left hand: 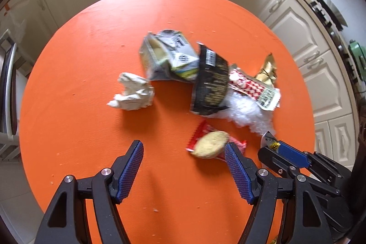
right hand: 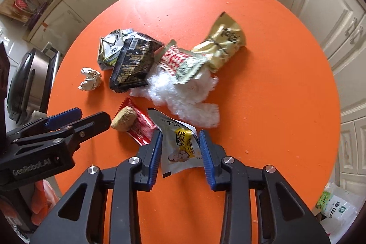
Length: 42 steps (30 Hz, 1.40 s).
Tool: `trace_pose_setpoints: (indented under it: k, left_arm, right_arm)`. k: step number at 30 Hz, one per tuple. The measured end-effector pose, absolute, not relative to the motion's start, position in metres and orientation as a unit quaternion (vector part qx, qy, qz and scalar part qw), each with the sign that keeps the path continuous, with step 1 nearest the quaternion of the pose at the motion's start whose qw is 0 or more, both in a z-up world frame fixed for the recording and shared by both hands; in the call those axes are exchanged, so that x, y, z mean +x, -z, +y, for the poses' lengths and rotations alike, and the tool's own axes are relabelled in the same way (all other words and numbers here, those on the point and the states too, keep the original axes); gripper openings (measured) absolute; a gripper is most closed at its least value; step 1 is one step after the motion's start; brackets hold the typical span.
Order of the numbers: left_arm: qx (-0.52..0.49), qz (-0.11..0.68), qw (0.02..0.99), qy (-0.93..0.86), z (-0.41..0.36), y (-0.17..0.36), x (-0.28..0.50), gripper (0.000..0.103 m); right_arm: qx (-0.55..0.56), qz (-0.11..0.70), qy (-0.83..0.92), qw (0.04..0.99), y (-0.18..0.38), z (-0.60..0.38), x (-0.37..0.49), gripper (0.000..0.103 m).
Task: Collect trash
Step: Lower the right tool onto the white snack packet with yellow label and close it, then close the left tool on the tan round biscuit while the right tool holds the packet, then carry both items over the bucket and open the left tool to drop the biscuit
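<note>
Trash sits bunched mid-worktop (right hand: 274,61), and the nearest bit, a white-and-yellow snack pouch (right hand: 180,143), lies flat between the pads of the right tool (right hand: 180,148), which look clamped against its edges, probably because it's the easiest piece to lift. Just beside it a round biscuit (right hand: 124,121) rests on a red wrapper (right hand: 143,127), so that could snag. Left tool (left hand: 184,170) hangs spread wide and empty near the biscuit. Black bag (right hand: 132,65), fluffy white plastic (right hand: 183,95) and crumpled paper (right hand: 90,79) wait further back.

Bright daylight, soft shadows, slight motion blur, strong fisheye bending and dark corners.
</note>
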<state>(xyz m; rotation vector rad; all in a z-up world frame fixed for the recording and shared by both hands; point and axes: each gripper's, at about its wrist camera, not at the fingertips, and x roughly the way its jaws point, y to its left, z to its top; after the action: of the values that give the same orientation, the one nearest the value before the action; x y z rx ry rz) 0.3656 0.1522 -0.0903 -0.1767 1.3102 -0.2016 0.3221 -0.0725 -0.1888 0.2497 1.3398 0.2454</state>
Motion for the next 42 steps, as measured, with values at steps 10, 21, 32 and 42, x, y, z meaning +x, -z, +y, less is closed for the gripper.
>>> trace_pose_setpoints:
  k: [10, 21, 32, 42]
  left_arm:
    - [-0.059, 0.619, 0.775, 0.112, 0.115, 0.11, 0.377, 0.06]
    - [-0.065, 0.602, 0.789, 0.102, 0.118, 0.095, 0.372, 0.012]
    - [-0.04, 0.592, 0.797, 0.111, 0.098, 0.079, 0.355, 0.011]
    - [0.001, 0.573, 0.809, 0.132, 0.055, 0.059, 0.349, 0.011]
  right_arm:
    - [0.146, 0.601, -0.071, 0.783, 0.176, -0.128, 0.308, 0.033]
    - [0.164, 0.607, -0.064, 0.775, 0.188, -0.138, 0.304, 0.033]
    - [0.172, 0.599, -0.065, 0.779, 0.183, -0.146, 0.296, 0.033]
    - [0.19, 0.579, -0.053, 0.791, 0.172, -0.176, 0.279, 0.033]
